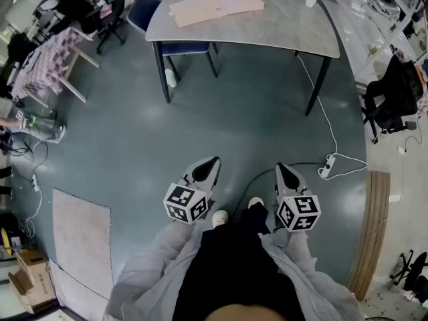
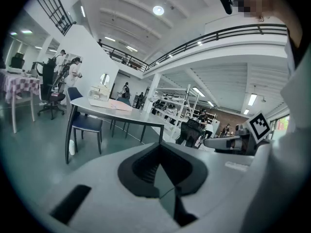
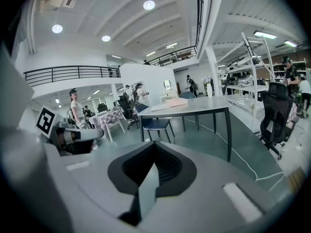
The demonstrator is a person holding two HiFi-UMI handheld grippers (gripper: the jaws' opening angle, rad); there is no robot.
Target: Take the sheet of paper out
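A grey table [image 1: 281,29] stands far ahead of me across the floor. On it lie pinkish sheets of paper or folders [image 1: 215,5], overlapping; they are too far off to tell apart. The same table [image 2: 124,114] with the papers [image 2: 115,105] shows small in the left gripper view, and the table [image 3: 194,106] with the papers [image 3: 171,103] in the right gripper view. My left gripper [image 1: 212,162] [image 2: 160,148] and right gripper [image 1: 281,168] [image 3: 154,148] are held close to my body, well short of the table. Both are shut with nothing between the jaws.
A blue chair [image 1: 144,12] is tucked under the table's left side. A white cable and power strip [image 1: 328,170] lie on the floor at the right. A floor mat [image 1: 80,236], cardboard boxes [image 1: 27,279], a checkered table [image 1: 43,59] and a black office chair [image 1: 394,92] ring the room.
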